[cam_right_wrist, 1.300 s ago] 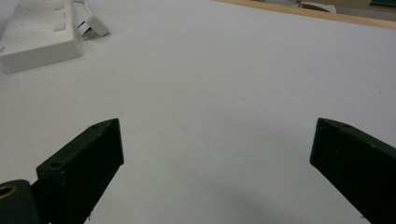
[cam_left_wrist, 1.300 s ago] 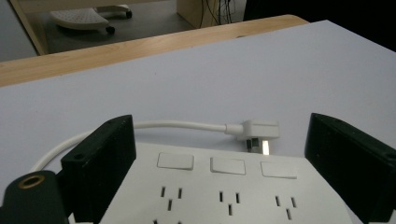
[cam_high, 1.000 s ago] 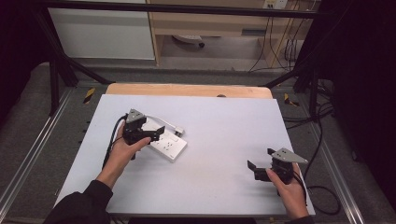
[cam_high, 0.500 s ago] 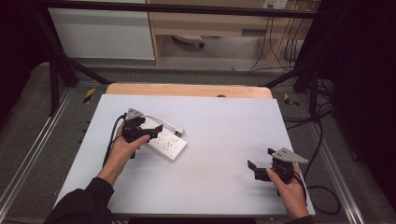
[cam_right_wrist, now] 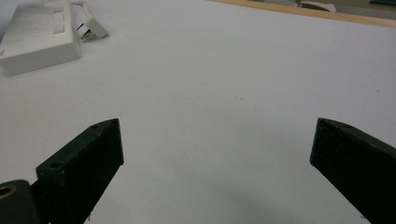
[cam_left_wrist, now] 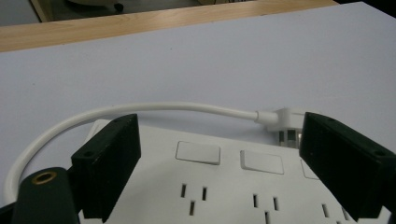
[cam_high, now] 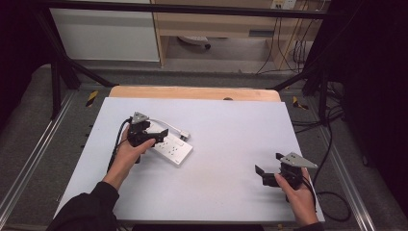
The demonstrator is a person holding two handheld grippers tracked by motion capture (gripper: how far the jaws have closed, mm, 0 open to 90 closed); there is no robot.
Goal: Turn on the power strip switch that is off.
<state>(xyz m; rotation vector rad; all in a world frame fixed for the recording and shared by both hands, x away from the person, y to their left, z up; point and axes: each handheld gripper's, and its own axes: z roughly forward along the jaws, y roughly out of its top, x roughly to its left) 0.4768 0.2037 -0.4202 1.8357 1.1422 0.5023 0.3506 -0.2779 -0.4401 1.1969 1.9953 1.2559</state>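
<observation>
White table top, seen from the high view, with a wooden strip along its far edge. On its left half lies a white power strip, a flat block whose long axis runs obliquely, from the near right corner toward the far left; its short white cable loops round the far side and ends in a plug resting on the table just beside the strip's far edge. The left gripper hovers directly over the left part of the strip, jaws spread wide; in the left gripper view the two black jaws stand apart above the socket face, with the row of switch buttons between them and the strip's long axis running across the gap from jaw to jaw, not along it. The jaws hold nothing, and whether they touch the socket face cannot be told. Judged from this, the left hand is much the nearer for any grasp, though the opening would have to be turned to span the strip's narrow width. The right gripper sits near the table's near right corner, jaws likewise spread and empty, well apart from the strip, which lies far off to its upper left in the right gripper view.
</observation>
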